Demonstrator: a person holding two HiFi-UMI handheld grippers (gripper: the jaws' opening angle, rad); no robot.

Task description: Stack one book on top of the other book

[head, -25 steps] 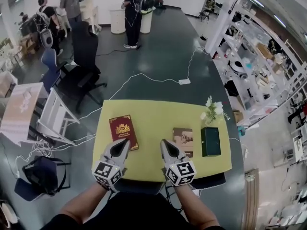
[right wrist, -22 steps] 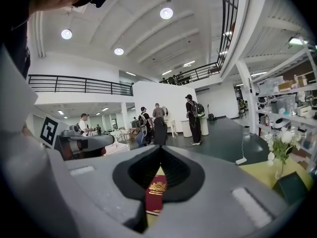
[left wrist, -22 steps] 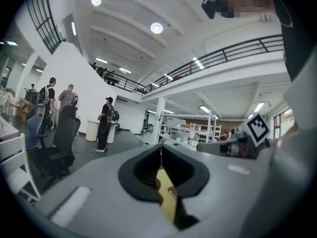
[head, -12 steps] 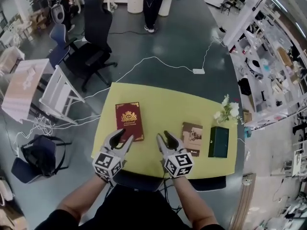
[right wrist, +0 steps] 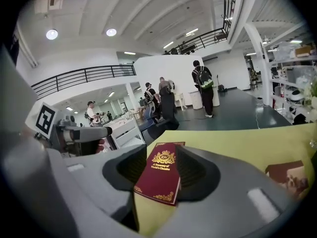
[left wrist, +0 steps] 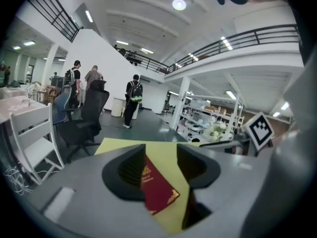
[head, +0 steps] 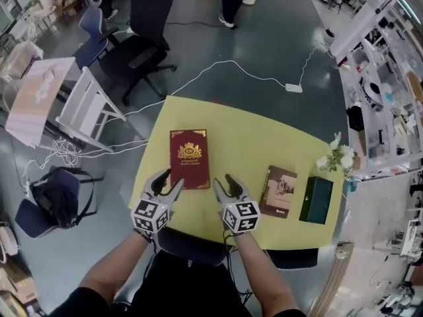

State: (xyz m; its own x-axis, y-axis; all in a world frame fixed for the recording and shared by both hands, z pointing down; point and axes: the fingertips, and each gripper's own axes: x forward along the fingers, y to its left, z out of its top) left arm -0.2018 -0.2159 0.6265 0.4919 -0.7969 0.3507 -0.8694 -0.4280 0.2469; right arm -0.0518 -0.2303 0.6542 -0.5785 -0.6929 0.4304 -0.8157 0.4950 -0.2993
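Observation:
A dark red book (head: 190,158) with gold print lies flat on the left half of the yellow table (head: 251,137). A brown book (head: 278,191) lies flat to its right. My left gripper (head: 166,181) hovers at the red book's near left corner, and my right gripper (head: 225,181) just right of its near edge. Both pairs of jaws have just been opening and stand open with nothing between them. The red book (left wrist: 157,187) shows through the gap of the left gripper (left wrist: 161,167). The red book (right wrist: 161,175) also lies beyond the right gripper (right wrist: 166,168), with the brown book (right wrist: 292,175) at far right.
A dark green box (head: 316,200) and white flowers (head: 337,156) stand at the table's right end. A black office chair (head: 142,45), a white folding chair (head: 89,111) and floor cables (head: 218,68) lie beyond. A dark bag (head: 56,200) sits at left.
Both grippers have dropped toward the table's near edge and their jaws have gone from shut to open. The books have not moved on the table.

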